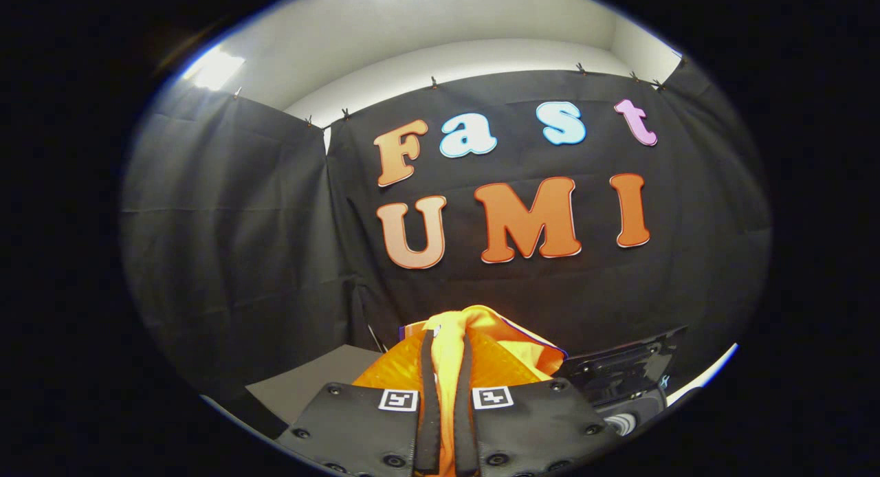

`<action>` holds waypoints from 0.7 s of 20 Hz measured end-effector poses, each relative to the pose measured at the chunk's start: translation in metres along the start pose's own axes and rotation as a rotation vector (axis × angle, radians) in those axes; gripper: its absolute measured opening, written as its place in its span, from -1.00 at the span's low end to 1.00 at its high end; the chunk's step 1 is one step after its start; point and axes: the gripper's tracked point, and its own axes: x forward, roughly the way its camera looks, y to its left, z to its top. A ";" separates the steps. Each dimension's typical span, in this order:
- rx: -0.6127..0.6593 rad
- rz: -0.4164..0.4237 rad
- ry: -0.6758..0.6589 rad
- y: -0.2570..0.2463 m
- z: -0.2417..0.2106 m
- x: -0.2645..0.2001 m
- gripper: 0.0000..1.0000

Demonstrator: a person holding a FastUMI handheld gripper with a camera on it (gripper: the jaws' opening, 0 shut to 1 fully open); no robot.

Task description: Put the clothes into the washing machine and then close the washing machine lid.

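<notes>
Item: tongs [445,367], clamped on an orange garment [491,339], a fold pinched between both fingers, the rest bunched just ahead of them. Held aloft before the booth wall. Dark machine part [619,370] beside and below. Handling advice: keep grip firm, lower cloth fully inside before release.

The gripper [446,394] has 2 long narrow fingers on dark screw-studded plates, each plate bearing 1 square black-and-white marker.
</notes>
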 end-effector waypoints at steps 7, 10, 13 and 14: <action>0.010 -0.102 -0.001 -0.130 0.003 -0.013 -0.69; 0.031 -0.143 0.027 -0.181 -0.017 -0.017 -0.69; 0.022 -0.168 0.077 -0.222 -0.046 -0.020 -0.69; 0.016 -0.171 0.095 -0.232 -0.055 -0.022 -0.69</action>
